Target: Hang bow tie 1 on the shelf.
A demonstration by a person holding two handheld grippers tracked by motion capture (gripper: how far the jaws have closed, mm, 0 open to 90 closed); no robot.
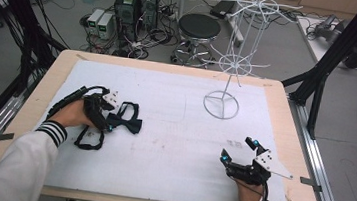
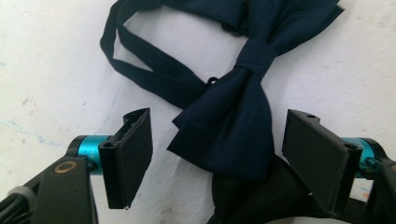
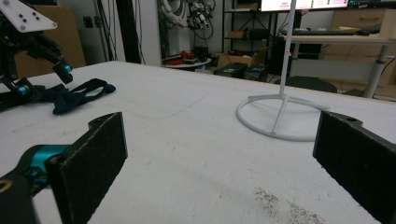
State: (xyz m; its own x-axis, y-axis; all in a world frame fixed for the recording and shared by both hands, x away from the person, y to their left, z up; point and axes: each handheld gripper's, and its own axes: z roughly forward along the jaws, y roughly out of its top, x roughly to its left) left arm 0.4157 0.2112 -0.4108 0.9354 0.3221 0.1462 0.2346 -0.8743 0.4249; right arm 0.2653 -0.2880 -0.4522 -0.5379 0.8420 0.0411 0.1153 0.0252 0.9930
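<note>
A dark navy bow tie (image 1: 128, 122) with a looped neck strap lies on the white mat at the left. My left gripper (image 1: 110, 116) is open, low over the mat, its jaws straddling one wing of the bow tie (image 2: 229, 135). In the left gripper view the left gripper (image 2: 219, 117) has the wing between its pads, which stand apart from the cloth. A second black bow tie (image 2: 254, 198) lies partly under the first. My right gripper (image 1: 238, 148) rests open near the front right, with nothing between its jaws (image 3: 222, 123).
A white wire display stand (image 1: 222, 105) rises from a ring base at the mat's far right (image 3: 280, 116). The black tie's strap (image 1: 89, 139) loops toward the person's left sleeve. The white mat (image 1: 172, 145) covers a wooden table (image 1: 30, 100); a stool and computers sit beyond.
</note>
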